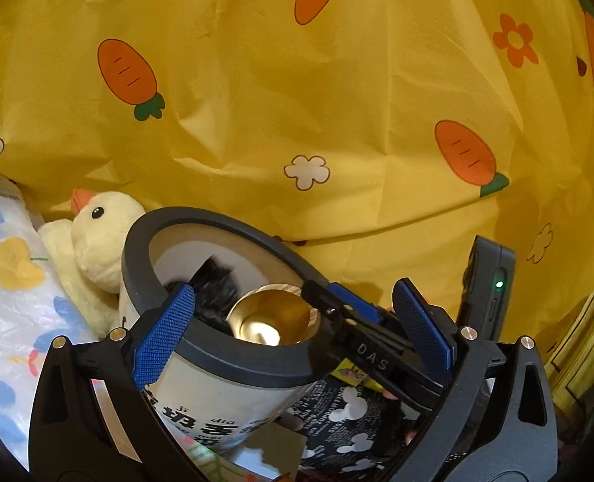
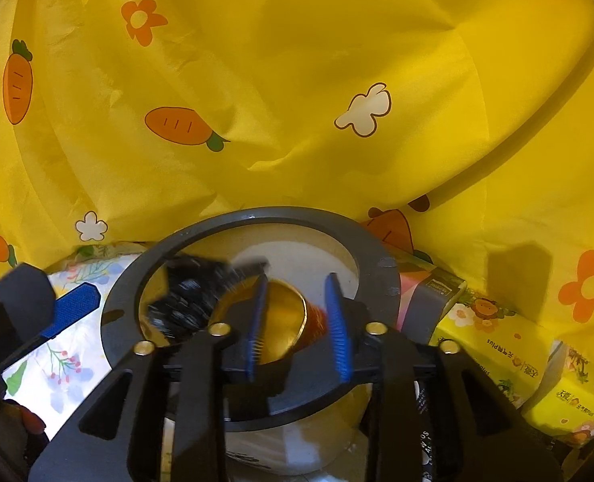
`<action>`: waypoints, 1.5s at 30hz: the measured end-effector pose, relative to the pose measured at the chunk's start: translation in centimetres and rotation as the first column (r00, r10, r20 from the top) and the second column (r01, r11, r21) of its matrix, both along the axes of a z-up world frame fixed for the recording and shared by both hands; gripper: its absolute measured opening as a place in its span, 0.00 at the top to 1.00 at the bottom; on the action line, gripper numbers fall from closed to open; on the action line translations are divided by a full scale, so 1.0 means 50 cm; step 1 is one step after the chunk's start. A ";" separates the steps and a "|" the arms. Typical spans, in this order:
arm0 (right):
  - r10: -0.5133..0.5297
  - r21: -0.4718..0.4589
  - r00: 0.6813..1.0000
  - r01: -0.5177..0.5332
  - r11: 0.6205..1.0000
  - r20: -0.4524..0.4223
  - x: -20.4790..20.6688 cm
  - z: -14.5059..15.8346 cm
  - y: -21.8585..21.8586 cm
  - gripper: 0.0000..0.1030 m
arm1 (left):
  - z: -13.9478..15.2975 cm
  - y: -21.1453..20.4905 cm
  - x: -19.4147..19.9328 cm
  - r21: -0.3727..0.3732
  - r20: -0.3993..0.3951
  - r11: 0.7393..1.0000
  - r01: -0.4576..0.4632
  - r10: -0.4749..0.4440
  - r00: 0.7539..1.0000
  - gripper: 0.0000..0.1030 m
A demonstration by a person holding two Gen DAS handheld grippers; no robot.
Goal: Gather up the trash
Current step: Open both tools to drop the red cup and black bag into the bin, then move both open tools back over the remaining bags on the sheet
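A small white bin with a dark grey rim (image 1: 200, 357) stands between the open fingers of my left gripper (image 1: 292, 333); its left blue pad (image 1: 164, 337) lies against the rim. Inside lie crumpled black trash (image 1: 212, 285) and a cup with a gold lining (image 1: 272, 317). In the right wrist view the same bin (image 2: 252, 217) sits below my right gripper (image 2: 299, 321). Its blue pads (image 2: 339, 325) stand on either side of the gold-lined, red-sided cup (image 2: 284, 321), with a gap showing on the right. The black trash (image 2: 192, 293) lies left of the cup.
A yellow cloth with carrots and flowers (image 1: 297, 120) fills the background. A plush duck (image 1: 96, 241) and a floral plastic bag (image 1: 11, 301) lie left of the bin. Yellow tissue packs (image 2: 509, 349) lie to the right. A black printed bag (image 1: 349, 417) lies under the bin.
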State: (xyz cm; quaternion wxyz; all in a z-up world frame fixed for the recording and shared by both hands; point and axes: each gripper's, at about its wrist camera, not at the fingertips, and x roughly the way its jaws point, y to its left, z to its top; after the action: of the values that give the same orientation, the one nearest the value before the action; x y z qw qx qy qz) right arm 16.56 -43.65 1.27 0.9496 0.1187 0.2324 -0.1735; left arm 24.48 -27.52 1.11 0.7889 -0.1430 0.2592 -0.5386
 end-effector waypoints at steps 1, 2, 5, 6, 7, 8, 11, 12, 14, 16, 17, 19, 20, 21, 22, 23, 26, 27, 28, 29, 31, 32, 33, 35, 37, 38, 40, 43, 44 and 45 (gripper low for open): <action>-0.005 -0.006 1.000 0.005 1.000 0.013 -0.004 0.002 0.002 0.52 | 0.004 0.005 0.000 -0.005 -0.005 1.000 -0.004 0.004 1.000 0.06; -0.002 -0.011 1.000 0.003 1.000 0.019 -0.007 0.004 0.005 0.52 | 0.009 0.009 -0.003 -0.001 -0.001 1.000 -0.019 0.019 1.000 0.06; -0.010 -0.032 0.999 0.011 0.999 0.039 -0.020 0.014 0.013 0.44 | 0.022 0.035 -0.023 0.009 0.044 0.996 -0.087 0.087 0.995 0.06; -0.017 -0.045 0.999 0.020 0.999 0.052 -0.025 0.018 0.019 0.38 | 0.026 0.046 -0.033 0.019 0.067 0.992 -0.125 0.123 0.990 0.06; -0.030 -0.060 0.997 0.034 0.998 0.070 -0.035 0.023 0.024 0.34 | 0.030 0.057 -0.045 0.034 0.097 0.986 -0.165 0.161 0.982 0.06; -0.038 -0.066 0.996 0.043 0.997 0.084 -0.042 0.025 0.028 0.26 | 0.033 0.070 -0.058 0.052 0.132 0.976 -0.212 0.204 0.970 0.06; -0.052 -0.078 0.990 0.062 0.995 0.128 -0.071 0.031 0.045 0.15 | 0.037 0.111 -0.097 0.118 0.214 0.933 -0.340 0.310 0.926 0.06; -0.054 -0.083 0.989 0.066 0.994 0.136 -0.080 0.032 0.053 0.14 | 0.038 0.126 -0.108 0.133 0.230 0.916 -0.379 0.344 0.910 0.06; -0.042 -0.087 0.988 0.056 0.995 0.149 -0.096 0.031 0.072 0.12 | 0.036 0.163 -0.135 0.149 0.256 0.886 -0.439 0.394 0.883 0.06; -0.018 -0.098 0.986 0.034 0.995 0.164 -0.110 0.028 0.097 0.07 | 0.032 0.202 -0.158 0.168 0.273 0.849 -0.502 0.449 0.851 0.06; 0.004 -0.112 0.986 0.015 0.994 0.169 -0.117 0.026 0.116 0.07 | 0.030 0.221 -0.167 0.174 0.282 0.829 -0.532 0.476 0.833 0.06; 0.035 -0.127 0.984 -0.012 0.992 0.177 -0.127 0.028 0.141 0.07 | 0.025 0.265 -0.183 0.182 0.292 0.780 -0.599 0.539 0.790 0.06; 0.054 -0.127 0.983 -0.031 0.991 0.177 -0.131 0.029 0.155 0.06 | 0.021 0.288 -0.192 0.188 0.289 0.755 -0.628 0.568 0.770 0.06; 0.074 -0.120 0.982 -0.053 0.991 0.175 -0.134 0.032 0.167 0.06 | 0.017 0.312 -0.194 0.201 0.286 0.729 -0.654 0.595 0.751 0.06; 0.094 -0.109 0.980 -0.076 0.991 0.176 -0.136 0.034 0.179 0.06 | 0.013 0.334 -0.198 0.213 0.285 0.705 -0.677 0.618 0.733 0.06; 0.119 -0.097 0.977 -0.104 0.990 0.174 -0.139 0.036 0.193 0.06 | 0.010 0.357 -0.203 0.228 0.287 0.677 -0.700 0.640 0.713 0.06; 0.194 -0.096 0.966 -0.180 0.979 0.168 -0.143 0.041 0.246 0.06 | 0.002 0.424 -0.213 0.268 0.306 0.589 -0.763 0.699 0.647 0.06; 0.226 -0.102 0.961 -0.211 0.972 0.162 -0.142 0.040 0.269 0.06 | 0.000 0.450 -0.214 0.272 0.305 0.559 -0.783 0.722 0.621 0.06; 0.253 -0.106 0.955 -0.238 0.965 0.154 -0.141 0.039 0.291 0.06 | -0.001 0.474 -0.215 0.276 0.298 0.534 -0.799 0.742 0.600 0.06; 0.289 -0.108 0.947 -0.276 0.955 0.141 -0.136 0.037 0.318 0.06 | -0.003 0.505 -0.215 0.282 0.289 0.507 -0.814 0.764 0.576 0.06; 0.344 -0.107 0.931 -0.333 0.937 0.121 -0.125 0.031 0.365 0.06 | -0.004 0.563 -0.219 0.289 0.277 0.451 -0.844 0.805 0.525 0.06; 0.375 -0.110 0.921 -0.364 0.925 0.108 -0.119 0.028 0.393 0.06 | -0.003 0.593 -0.221 0.287 0.275 0.417 -0.862 0.826 0.491 0.06; 0.406 -0.113 0.909 -0.396 0.911 0.093 -0.111 0.024 0.424 0.06 | -0.001 0.621 -0.223 0.283 0.276 0.383 -0.879 0.845 0.457 0.06; 0.461 -0.105 0.885 -0.453 0.885 0.068 -0.095 0.016 0.479 0.06 | 0.003 0.675 -0.225 0.279 0.281 0.315 -0.907 0.877 0.391 0.06; 0.527 -0.068 0.849 -0.523 0.849 0.045 -0.072 0.007 0.538 0.06 | 0.005 0.722 -0.227 0.280 0.285 0.258 -0.925 0.897 0.337 0.06; 0.546 -0.061 0.837 -0.543 0.837 0.031 -0.063 0.004 0.562 0.06 | 0.005 0.745 -0.228 0.283 0.287 0.231 -0.931 0.906 0.312 0.06; 0.585 -0.068 0.811 -0.584 0.809 0.000 -0.038 -0.003 0.620 0.06 | 0.004 0.783 -0.232 0.282 0.283 0.194 -0.940 0.919 0.274 0.06; 0.624 -0.085 0.780 -0.625 0.776 -0.039 -0.007 -0.017 0.697 0.06 | 0.003 0.832 -0.239 0.274 0.284 0.141 -0.951 0.933 0.220 0.06; 0.633 -0.088 0.773 -0.635 0.768 -0.050 -0.001 -0.023 0.716 0.06 | 0.003 0.844 -0.240 0.273 0.292 0.124 -0.954 0.934 0.205 0.06; 0.643 -0.087 0.763 -0.646 0.758 -0.068 0.011 -0.033 0.741 0.06 | 0.002 0.854 -0.240 0.273 0.300 0.110 -0.956 0.934 0.193 0.06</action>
State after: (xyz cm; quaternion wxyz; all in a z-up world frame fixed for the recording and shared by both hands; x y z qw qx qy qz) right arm 17.11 -6.60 -0.36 0.9521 -0.0216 0.2657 0.1495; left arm 12.46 15.17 1.24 0.9652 -0.0948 0.1926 0.1495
